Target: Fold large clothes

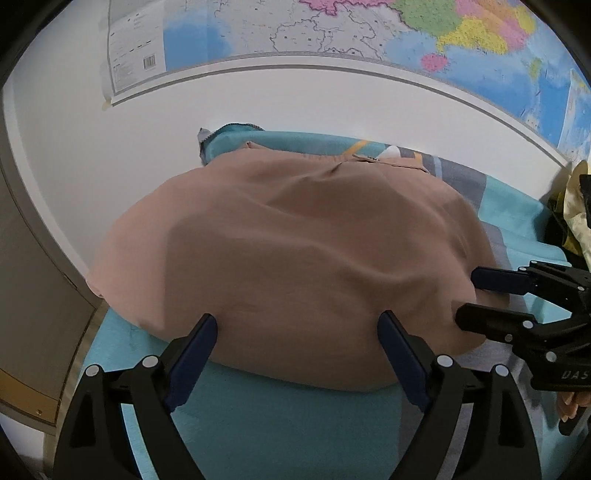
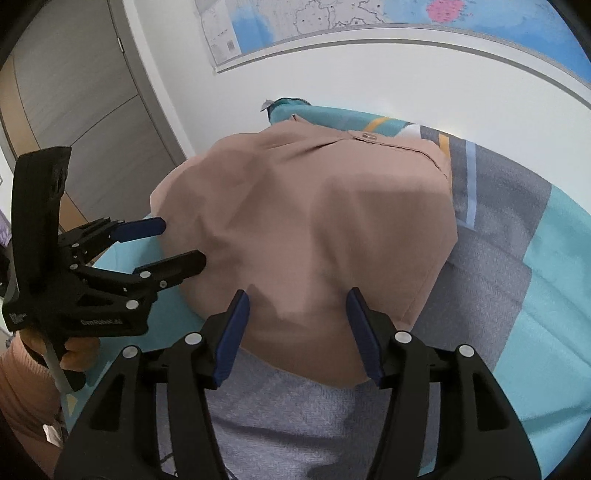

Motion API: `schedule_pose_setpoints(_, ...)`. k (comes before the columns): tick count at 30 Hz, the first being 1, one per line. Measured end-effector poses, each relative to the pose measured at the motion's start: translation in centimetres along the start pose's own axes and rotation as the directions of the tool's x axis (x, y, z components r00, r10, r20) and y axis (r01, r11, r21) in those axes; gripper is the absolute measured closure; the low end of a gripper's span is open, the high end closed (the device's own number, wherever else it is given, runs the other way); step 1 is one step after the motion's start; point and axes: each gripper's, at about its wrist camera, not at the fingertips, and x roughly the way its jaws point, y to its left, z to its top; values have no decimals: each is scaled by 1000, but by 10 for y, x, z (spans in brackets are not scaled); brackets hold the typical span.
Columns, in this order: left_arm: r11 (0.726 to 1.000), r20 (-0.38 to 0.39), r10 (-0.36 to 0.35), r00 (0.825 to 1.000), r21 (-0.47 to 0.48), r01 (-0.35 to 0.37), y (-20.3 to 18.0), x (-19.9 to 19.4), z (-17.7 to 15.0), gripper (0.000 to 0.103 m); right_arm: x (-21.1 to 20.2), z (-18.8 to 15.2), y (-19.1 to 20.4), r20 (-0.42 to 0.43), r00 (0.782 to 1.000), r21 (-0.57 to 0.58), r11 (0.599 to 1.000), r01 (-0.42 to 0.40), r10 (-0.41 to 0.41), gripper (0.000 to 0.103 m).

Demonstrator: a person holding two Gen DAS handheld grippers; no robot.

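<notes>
Both grippers, left gripper [image 1: 297,332] and right gripper [image 2: 297,308], are black plastic with blue pads, silver screws and white lettering; ribbed pink sleeve [image 2: 22,373].

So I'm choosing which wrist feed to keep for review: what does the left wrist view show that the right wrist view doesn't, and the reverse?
Only the left wrist view shows the map's coloured regions and a yellow-and-black heap at the right edge. Only the right wrist view shows the grey door and the hand holding the left gripper. Both show the tan garment lying on the teal and grey bed cover, the white wall, and both grippers open at its near edge, including the right gripper.
</notes>
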Motion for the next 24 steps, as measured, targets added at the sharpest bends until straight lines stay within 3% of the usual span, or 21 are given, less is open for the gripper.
schedule_pose_setpoints(9, 1000, -2, 11, 1000, -1, -11, -6, -3, 0, 17, -30, 11, -7, 96, 995, 43, 999, 11, -16, 47)
schedule_pose_setpoints(13, 1000, 1, -6, 1000, 5, 6, -12, -2, 1, 16, -19, 24, -14, 89, 995, 58, 998, 37, -42, 49)
schedule_pose_setpoints(18, 1000, -8, 2, 1000, 12, -2, -16, 5, -1, 13, 12, 27, -32, 18, 998, 116, 992, 50, -52, 52)
schedule_pose_setpoints(24, 1000, 9, 9, 1000, -7, -9, -15, -4, -5, 13, -8, 15, -22, 57, 997, 88, 995, 47, -52, 44)
